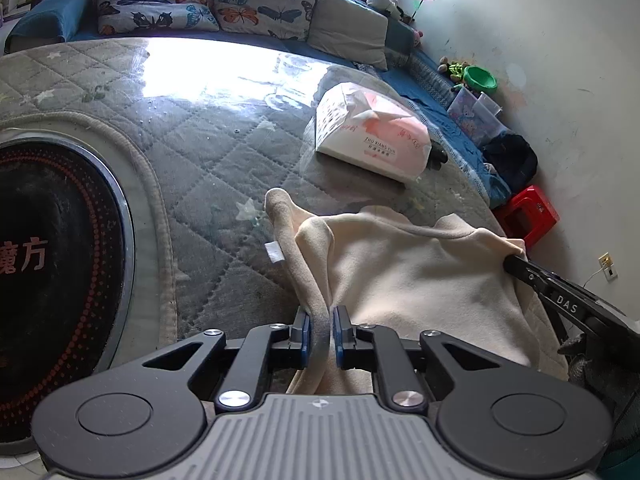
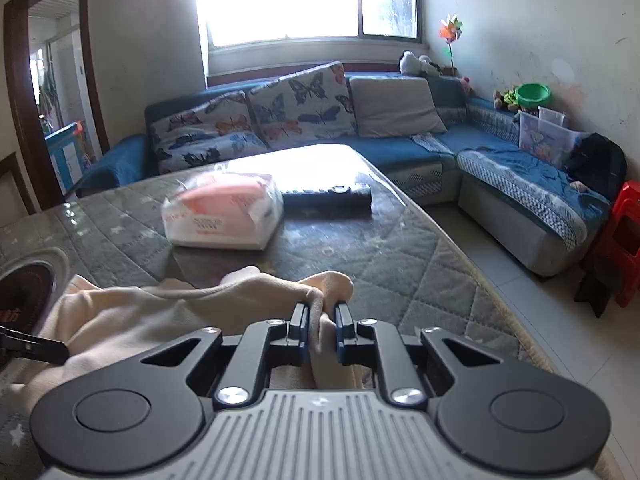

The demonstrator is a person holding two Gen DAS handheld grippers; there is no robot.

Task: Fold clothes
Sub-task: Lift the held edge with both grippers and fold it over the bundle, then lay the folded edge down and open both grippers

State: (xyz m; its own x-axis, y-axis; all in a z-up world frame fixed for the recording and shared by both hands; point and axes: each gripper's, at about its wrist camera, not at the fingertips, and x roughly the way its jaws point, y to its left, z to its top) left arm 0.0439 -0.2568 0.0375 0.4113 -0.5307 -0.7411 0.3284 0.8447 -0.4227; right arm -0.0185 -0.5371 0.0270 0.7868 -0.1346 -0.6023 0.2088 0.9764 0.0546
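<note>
I am holding a soft cream fleece garment (image 1: pixel 400 280). It looks fuzzy and thick, and it has a small white tag (image 1: pixel 275 251) at one edge. My left gripper (image 1: pixel 320 330) pinches one bunched corner of it, and the cloth squeezes up between the blue pads. My right gripper (image 2: pixel 321 330) pinches another bunched corner the same way. The garment hangs loose between them in soft folds and wrinkles. Part of it rests on the grey quilted desk (image 1: pixel 208 152) cover, near the desk's front edge.
</note>
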